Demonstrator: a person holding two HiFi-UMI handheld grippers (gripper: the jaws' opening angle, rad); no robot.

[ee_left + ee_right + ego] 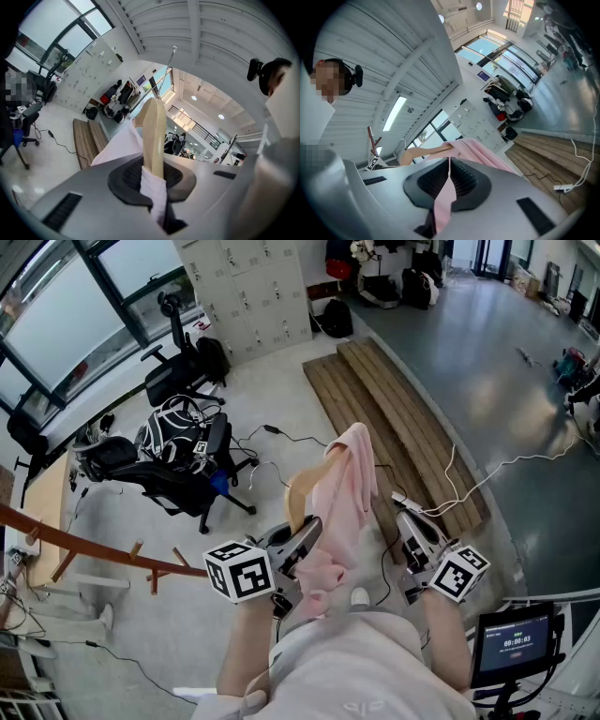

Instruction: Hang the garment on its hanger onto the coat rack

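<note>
A pink garment (343, 491) hangs on a pale wooden hanger (302, 493) held up in front of me. My left gripper (302, 542) is shut on the hanger's arm, with a fold of fabric pinched along with it. In the left gripper view the hanger (153, 133) rises from the shut jaws of the left gripper (153, 177), its metal hook (170, 58) above. My right gripper (410, 529) is shut on an edge of the garment (482, 153), and a pink strip runs through the right gripper (449, 177). The red-brown coat rack (66, 542) stands low at the left.
Black office chairs (178, 460) and cables lie on the floor ahead left. A stack of wooden planks (394, 418) runs ahead right. Grey lockers (248, 292) and bags stand at the back. A small monitor (511, 641) sits at my lower right.
</note>
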